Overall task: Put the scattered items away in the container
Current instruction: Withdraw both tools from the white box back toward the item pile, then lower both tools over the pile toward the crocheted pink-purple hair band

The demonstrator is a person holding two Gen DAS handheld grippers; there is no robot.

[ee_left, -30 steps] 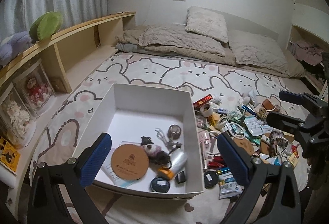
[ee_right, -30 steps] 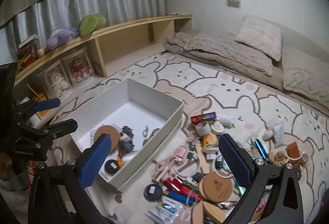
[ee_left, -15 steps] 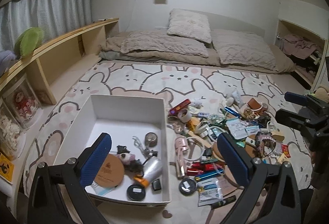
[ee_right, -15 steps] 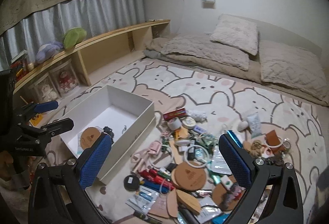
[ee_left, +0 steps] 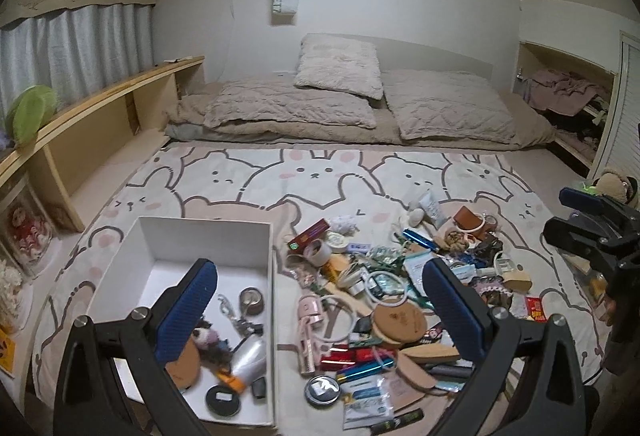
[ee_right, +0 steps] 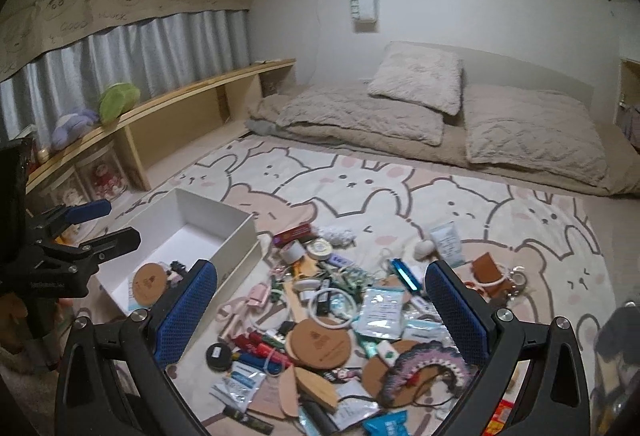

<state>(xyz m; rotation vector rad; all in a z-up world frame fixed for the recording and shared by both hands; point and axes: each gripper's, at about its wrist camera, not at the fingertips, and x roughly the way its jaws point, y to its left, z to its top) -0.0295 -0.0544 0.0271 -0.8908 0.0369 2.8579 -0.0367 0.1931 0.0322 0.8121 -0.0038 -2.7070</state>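
A white box (ee_left: 208,232) sits on the bunny-print rug, left of a dense pile of small items. Inside it lie a cork coaster, a silver tube (ee_left: 250,358), keys, a small tin (ee_left: 252,300) and a black compact. The pile holds a cork coaster (ee_left: 400,320), a pink device (ee_left: 310,310), a blue bar (ee_right: 406,274), a white packet (ee_right: 380,310) and several others. My left gripper (ee_left: 318,290) hovers open and empty over the box's right wall. My right gripper (ee_right: 320,292) hangs open and empty above the pile. The white box (ee_right: 224,236) also shows in the right wrist view.
Beige bedding and pillows (ee_left: 340,67) lie along the far wall. A long wooden shelf (ee_left: 100,103) with plush toys runs down the left side. An alcove with clothes (ee_left: 568,91) stands at the right. Bare rug (ee_left: 320,171) lies between the pile and the bedding.
Both grippers have risen and drawn back, so more of the room shows. The left view has swung from over the box toward the pile. Both stay open and empty.
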